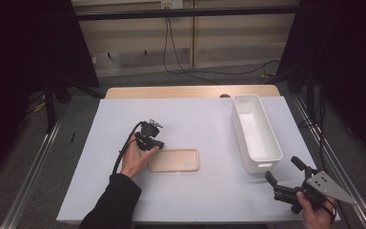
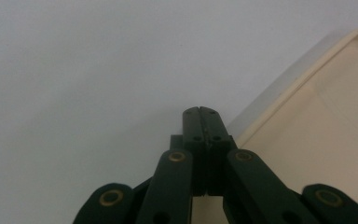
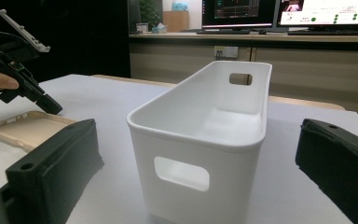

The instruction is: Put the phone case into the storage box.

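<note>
While the left gripper (image 1: 153,141) is sitting left of centre in the high view, its jaws are lying pressed together with nothing between them, and its tip is resting at the left end of the beige phone case (image 1: 174,160). The case is lying flat and open side up on the white table (image 1: 195,124), just below the middle of that frame. In the left gripper view the closed jaws are rising from the bottom centre, and their tip is meeting the table right beside the case's raised rim (image 2: 307,77), which is running across the right side of the frame; whether the tip is actually touching the rim I cannot tell.

The right gripper (image 1: 285,172) is hovering in the lower right corner of the high view, held in the person's hand, with its jaws spread wide and gripping nothing. It is pointing towards the near end of the white bin (image 1: 256,131), which is standing upright at the right of the table, well apart from the case. In the right gripper view the bin (image 3: 205,135) is standing at centre frame between the two open jaws, clear of both, while the case (image 3: 25,128) and the left gripper (image 3: 16,79) are showing at the far left.
</note>
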{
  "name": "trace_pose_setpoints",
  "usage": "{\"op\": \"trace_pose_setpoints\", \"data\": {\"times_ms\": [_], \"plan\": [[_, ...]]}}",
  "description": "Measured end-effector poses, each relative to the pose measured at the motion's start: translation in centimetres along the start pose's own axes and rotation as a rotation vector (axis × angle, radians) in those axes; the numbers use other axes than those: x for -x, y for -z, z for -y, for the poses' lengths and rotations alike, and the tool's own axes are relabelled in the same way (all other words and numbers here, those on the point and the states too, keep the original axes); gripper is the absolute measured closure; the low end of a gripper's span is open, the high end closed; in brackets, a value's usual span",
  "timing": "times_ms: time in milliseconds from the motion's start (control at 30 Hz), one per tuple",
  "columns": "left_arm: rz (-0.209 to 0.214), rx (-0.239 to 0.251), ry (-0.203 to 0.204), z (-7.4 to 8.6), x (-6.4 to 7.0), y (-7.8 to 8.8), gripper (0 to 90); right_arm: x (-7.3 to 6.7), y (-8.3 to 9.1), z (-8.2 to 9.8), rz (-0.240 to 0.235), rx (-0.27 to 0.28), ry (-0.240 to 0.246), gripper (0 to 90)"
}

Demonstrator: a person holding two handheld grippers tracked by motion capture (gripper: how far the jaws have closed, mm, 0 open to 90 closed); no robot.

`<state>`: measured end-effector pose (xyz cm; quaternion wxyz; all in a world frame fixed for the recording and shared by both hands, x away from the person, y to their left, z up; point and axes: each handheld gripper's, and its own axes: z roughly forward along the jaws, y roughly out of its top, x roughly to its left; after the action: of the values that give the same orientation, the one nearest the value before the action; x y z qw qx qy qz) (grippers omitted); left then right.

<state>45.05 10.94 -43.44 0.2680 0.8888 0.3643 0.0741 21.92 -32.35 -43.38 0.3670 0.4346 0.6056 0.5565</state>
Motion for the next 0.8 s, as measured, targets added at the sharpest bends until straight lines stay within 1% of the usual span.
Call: {"op": "trace_pose_setpoints", "data": {"times_ms": [133,233,267,333,367,400,500,567,667,800], "plan": [[0.005,0.0,-0.008,0.2,0.2,0.2,90.0,0.0,0.0,0.0,-0.001,0.0,0.0,0.0],[0.01,0.001,-0.006,0.4,0.2,0.2,90.0,0.0,0.0,0.0,0.0,0.0,-0.003,0.0],[0.006,-0.007,-0.019,0.4,0.2,0.3,90.0,0.0,0.0,0.0,0.0,0.0,-0.004,0.0],[0.011,-0.005,-0.018,0.6,0.3,0.4,90.0,0.0,0.0,0.0,0.0,0.0,-0.002,0.0],[0.006,0.0,-0.017,0.7,0.4,0.5,90.0,0.0,0.0,0.0,0.0,0.0,-0.002,0.0],[0.011,-0.006,-0.022,0.8,0.4,0.5,90.0,0.0,0.0,0.0,-0.001,0.0,-0.001,0.0],[0.011,0.004,-0.022,1.1,0.6,0.6,90.0,0.0,0.0,0.0,-0.001,-0.001,-0.002,0.0],[0.018,0.012,-0.017,1.3,0.5,0.7,90.0,0.0,0.0,0.0,0.0,-0.001,-0.001,0.0],[0.022,0.008,-0.029,1.8,0.7,1.1,90.0,0.0,0.0,0.0,0.0,-0.001,-0.001,0.0],[0.023,0.005,-0.038,2.0,0.9,1.2,90.0,0.0,0.0,0.0,0.0,-0.001,-0.003,0.0]]}}
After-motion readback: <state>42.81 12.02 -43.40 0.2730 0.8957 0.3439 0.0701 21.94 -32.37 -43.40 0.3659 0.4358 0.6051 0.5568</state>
